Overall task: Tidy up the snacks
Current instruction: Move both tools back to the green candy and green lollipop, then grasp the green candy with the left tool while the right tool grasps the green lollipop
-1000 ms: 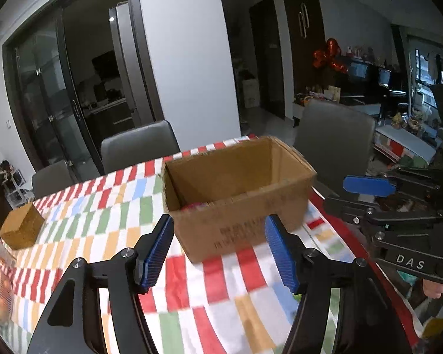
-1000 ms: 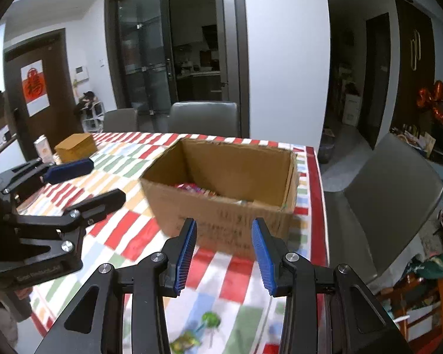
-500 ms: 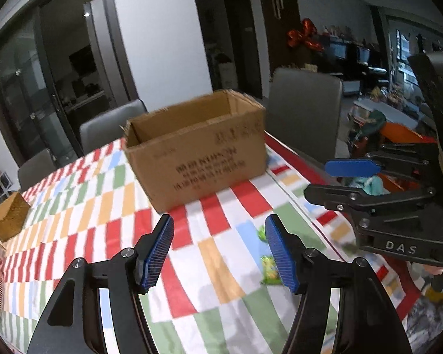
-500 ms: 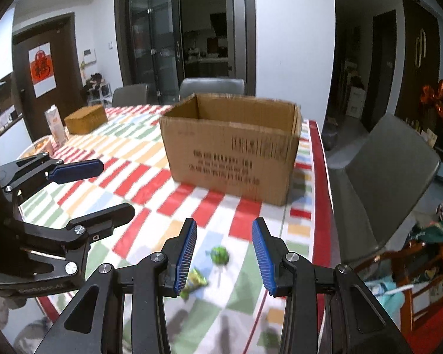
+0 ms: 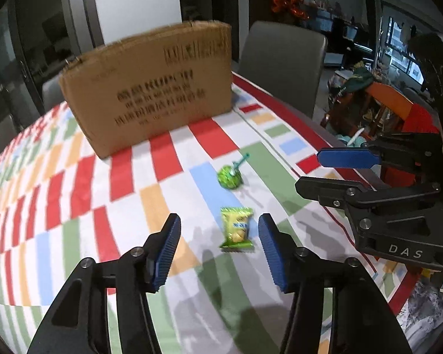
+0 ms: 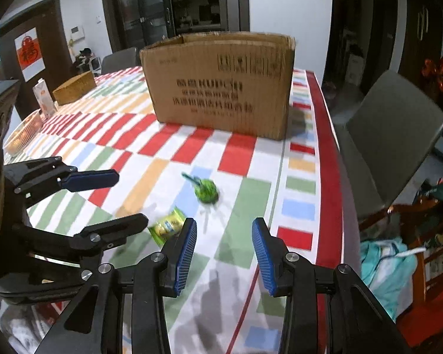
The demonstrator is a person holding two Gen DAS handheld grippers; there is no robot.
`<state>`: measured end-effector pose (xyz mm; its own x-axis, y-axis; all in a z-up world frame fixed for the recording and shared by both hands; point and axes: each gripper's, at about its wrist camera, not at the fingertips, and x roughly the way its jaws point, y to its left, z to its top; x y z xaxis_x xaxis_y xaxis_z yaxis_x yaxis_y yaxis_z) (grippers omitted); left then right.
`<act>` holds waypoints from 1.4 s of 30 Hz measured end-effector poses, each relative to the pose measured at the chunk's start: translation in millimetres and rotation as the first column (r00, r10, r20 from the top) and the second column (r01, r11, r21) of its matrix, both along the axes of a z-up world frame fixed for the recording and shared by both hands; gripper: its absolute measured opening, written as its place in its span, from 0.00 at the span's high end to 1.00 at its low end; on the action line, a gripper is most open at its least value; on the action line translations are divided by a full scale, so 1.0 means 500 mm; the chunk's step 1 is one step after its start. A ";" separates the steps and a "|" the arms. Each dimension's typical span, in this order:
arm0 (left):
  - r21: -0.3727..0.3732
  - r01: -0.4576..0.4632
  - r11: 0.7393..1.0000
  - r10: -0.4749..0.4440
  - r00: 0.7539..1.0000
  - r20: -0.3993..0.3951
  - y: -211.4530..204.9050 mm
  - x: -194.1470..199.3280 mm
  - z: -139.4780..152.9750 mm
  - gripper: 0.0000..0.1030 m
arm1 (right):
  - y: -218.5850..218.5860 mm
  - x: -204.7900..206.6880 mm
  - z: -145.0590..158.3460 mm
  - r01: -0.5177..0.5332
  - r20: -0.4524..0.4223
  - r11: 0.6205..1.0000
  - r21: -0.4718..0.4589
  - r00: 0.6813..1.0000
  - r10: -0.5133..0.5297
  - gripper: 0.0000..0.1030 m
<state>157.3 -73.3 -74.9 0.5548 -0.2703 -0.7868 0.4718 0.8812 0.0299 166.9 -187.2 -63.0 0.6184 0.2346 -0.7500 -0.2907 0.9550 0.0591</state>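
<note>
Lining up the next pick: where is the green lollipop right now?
The green lollipop lies on the checked tablecloth, between the cardboard box and the yellow-green snack packet, ahead of both grippers.

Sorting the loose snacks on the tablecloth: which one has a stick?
The round green lollipop, nearer the cardboard box, has a teal stick. The flat yellow-green wrapped packet has none.

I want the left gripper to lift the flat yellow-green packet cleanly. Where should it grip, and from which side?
Grip the yellow-green snack packet across its narrow middle, coming down from above. It lies flat on the tablecloth, its long axis running away from the left gripper, so the long edges face the open jaws, which have just been closing. The crimped ends would probably slip.
</note>
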 end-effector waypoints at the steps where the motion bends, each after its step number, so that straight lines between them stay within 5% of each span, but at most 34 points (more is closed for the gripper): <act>1: 0.000 0.004 1.000 -0.004 1.000 -0.008 -0.002 0.001 -0.007 0.50 | -0.001 0.001 -0.006 0.002 -0.008 1.000 -0.001 1.000 -0.002 0.61; 11: 0.003 -0.005 1.000 0.005 0.996 -0.090 -0.017 0.037 -0.066 0.59 | 0.002 0.020 -0.054 0.004 -0.070 1.000 -0.009 0.998 -0.005 0.61; 22: -0.042 -0.027 0.999 0.021 0.991 -0.130 -0.005 0.054 -0.082 0.80 | 0.013 0.041 -0.064 0.000 -0.084 1.000 -0.009 0.997 -0.001 0.61; 42: -0.074 -0.136 0.988 0.133 0.990 -0.052 0.064 0.076 -0.026 0.80 | 0.091 0.136 -0.087 -0.026 -0.095 0.999 -0.022 0.995 0.023 0.62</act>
<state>195.2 -41.3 -88.1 0.5534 -0.2567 -0.7924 0.3480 0.9356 -0.0600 234.7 -141.6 -106.5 0.5383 0.2304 -0.8107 -0.3082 0.9491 0.0651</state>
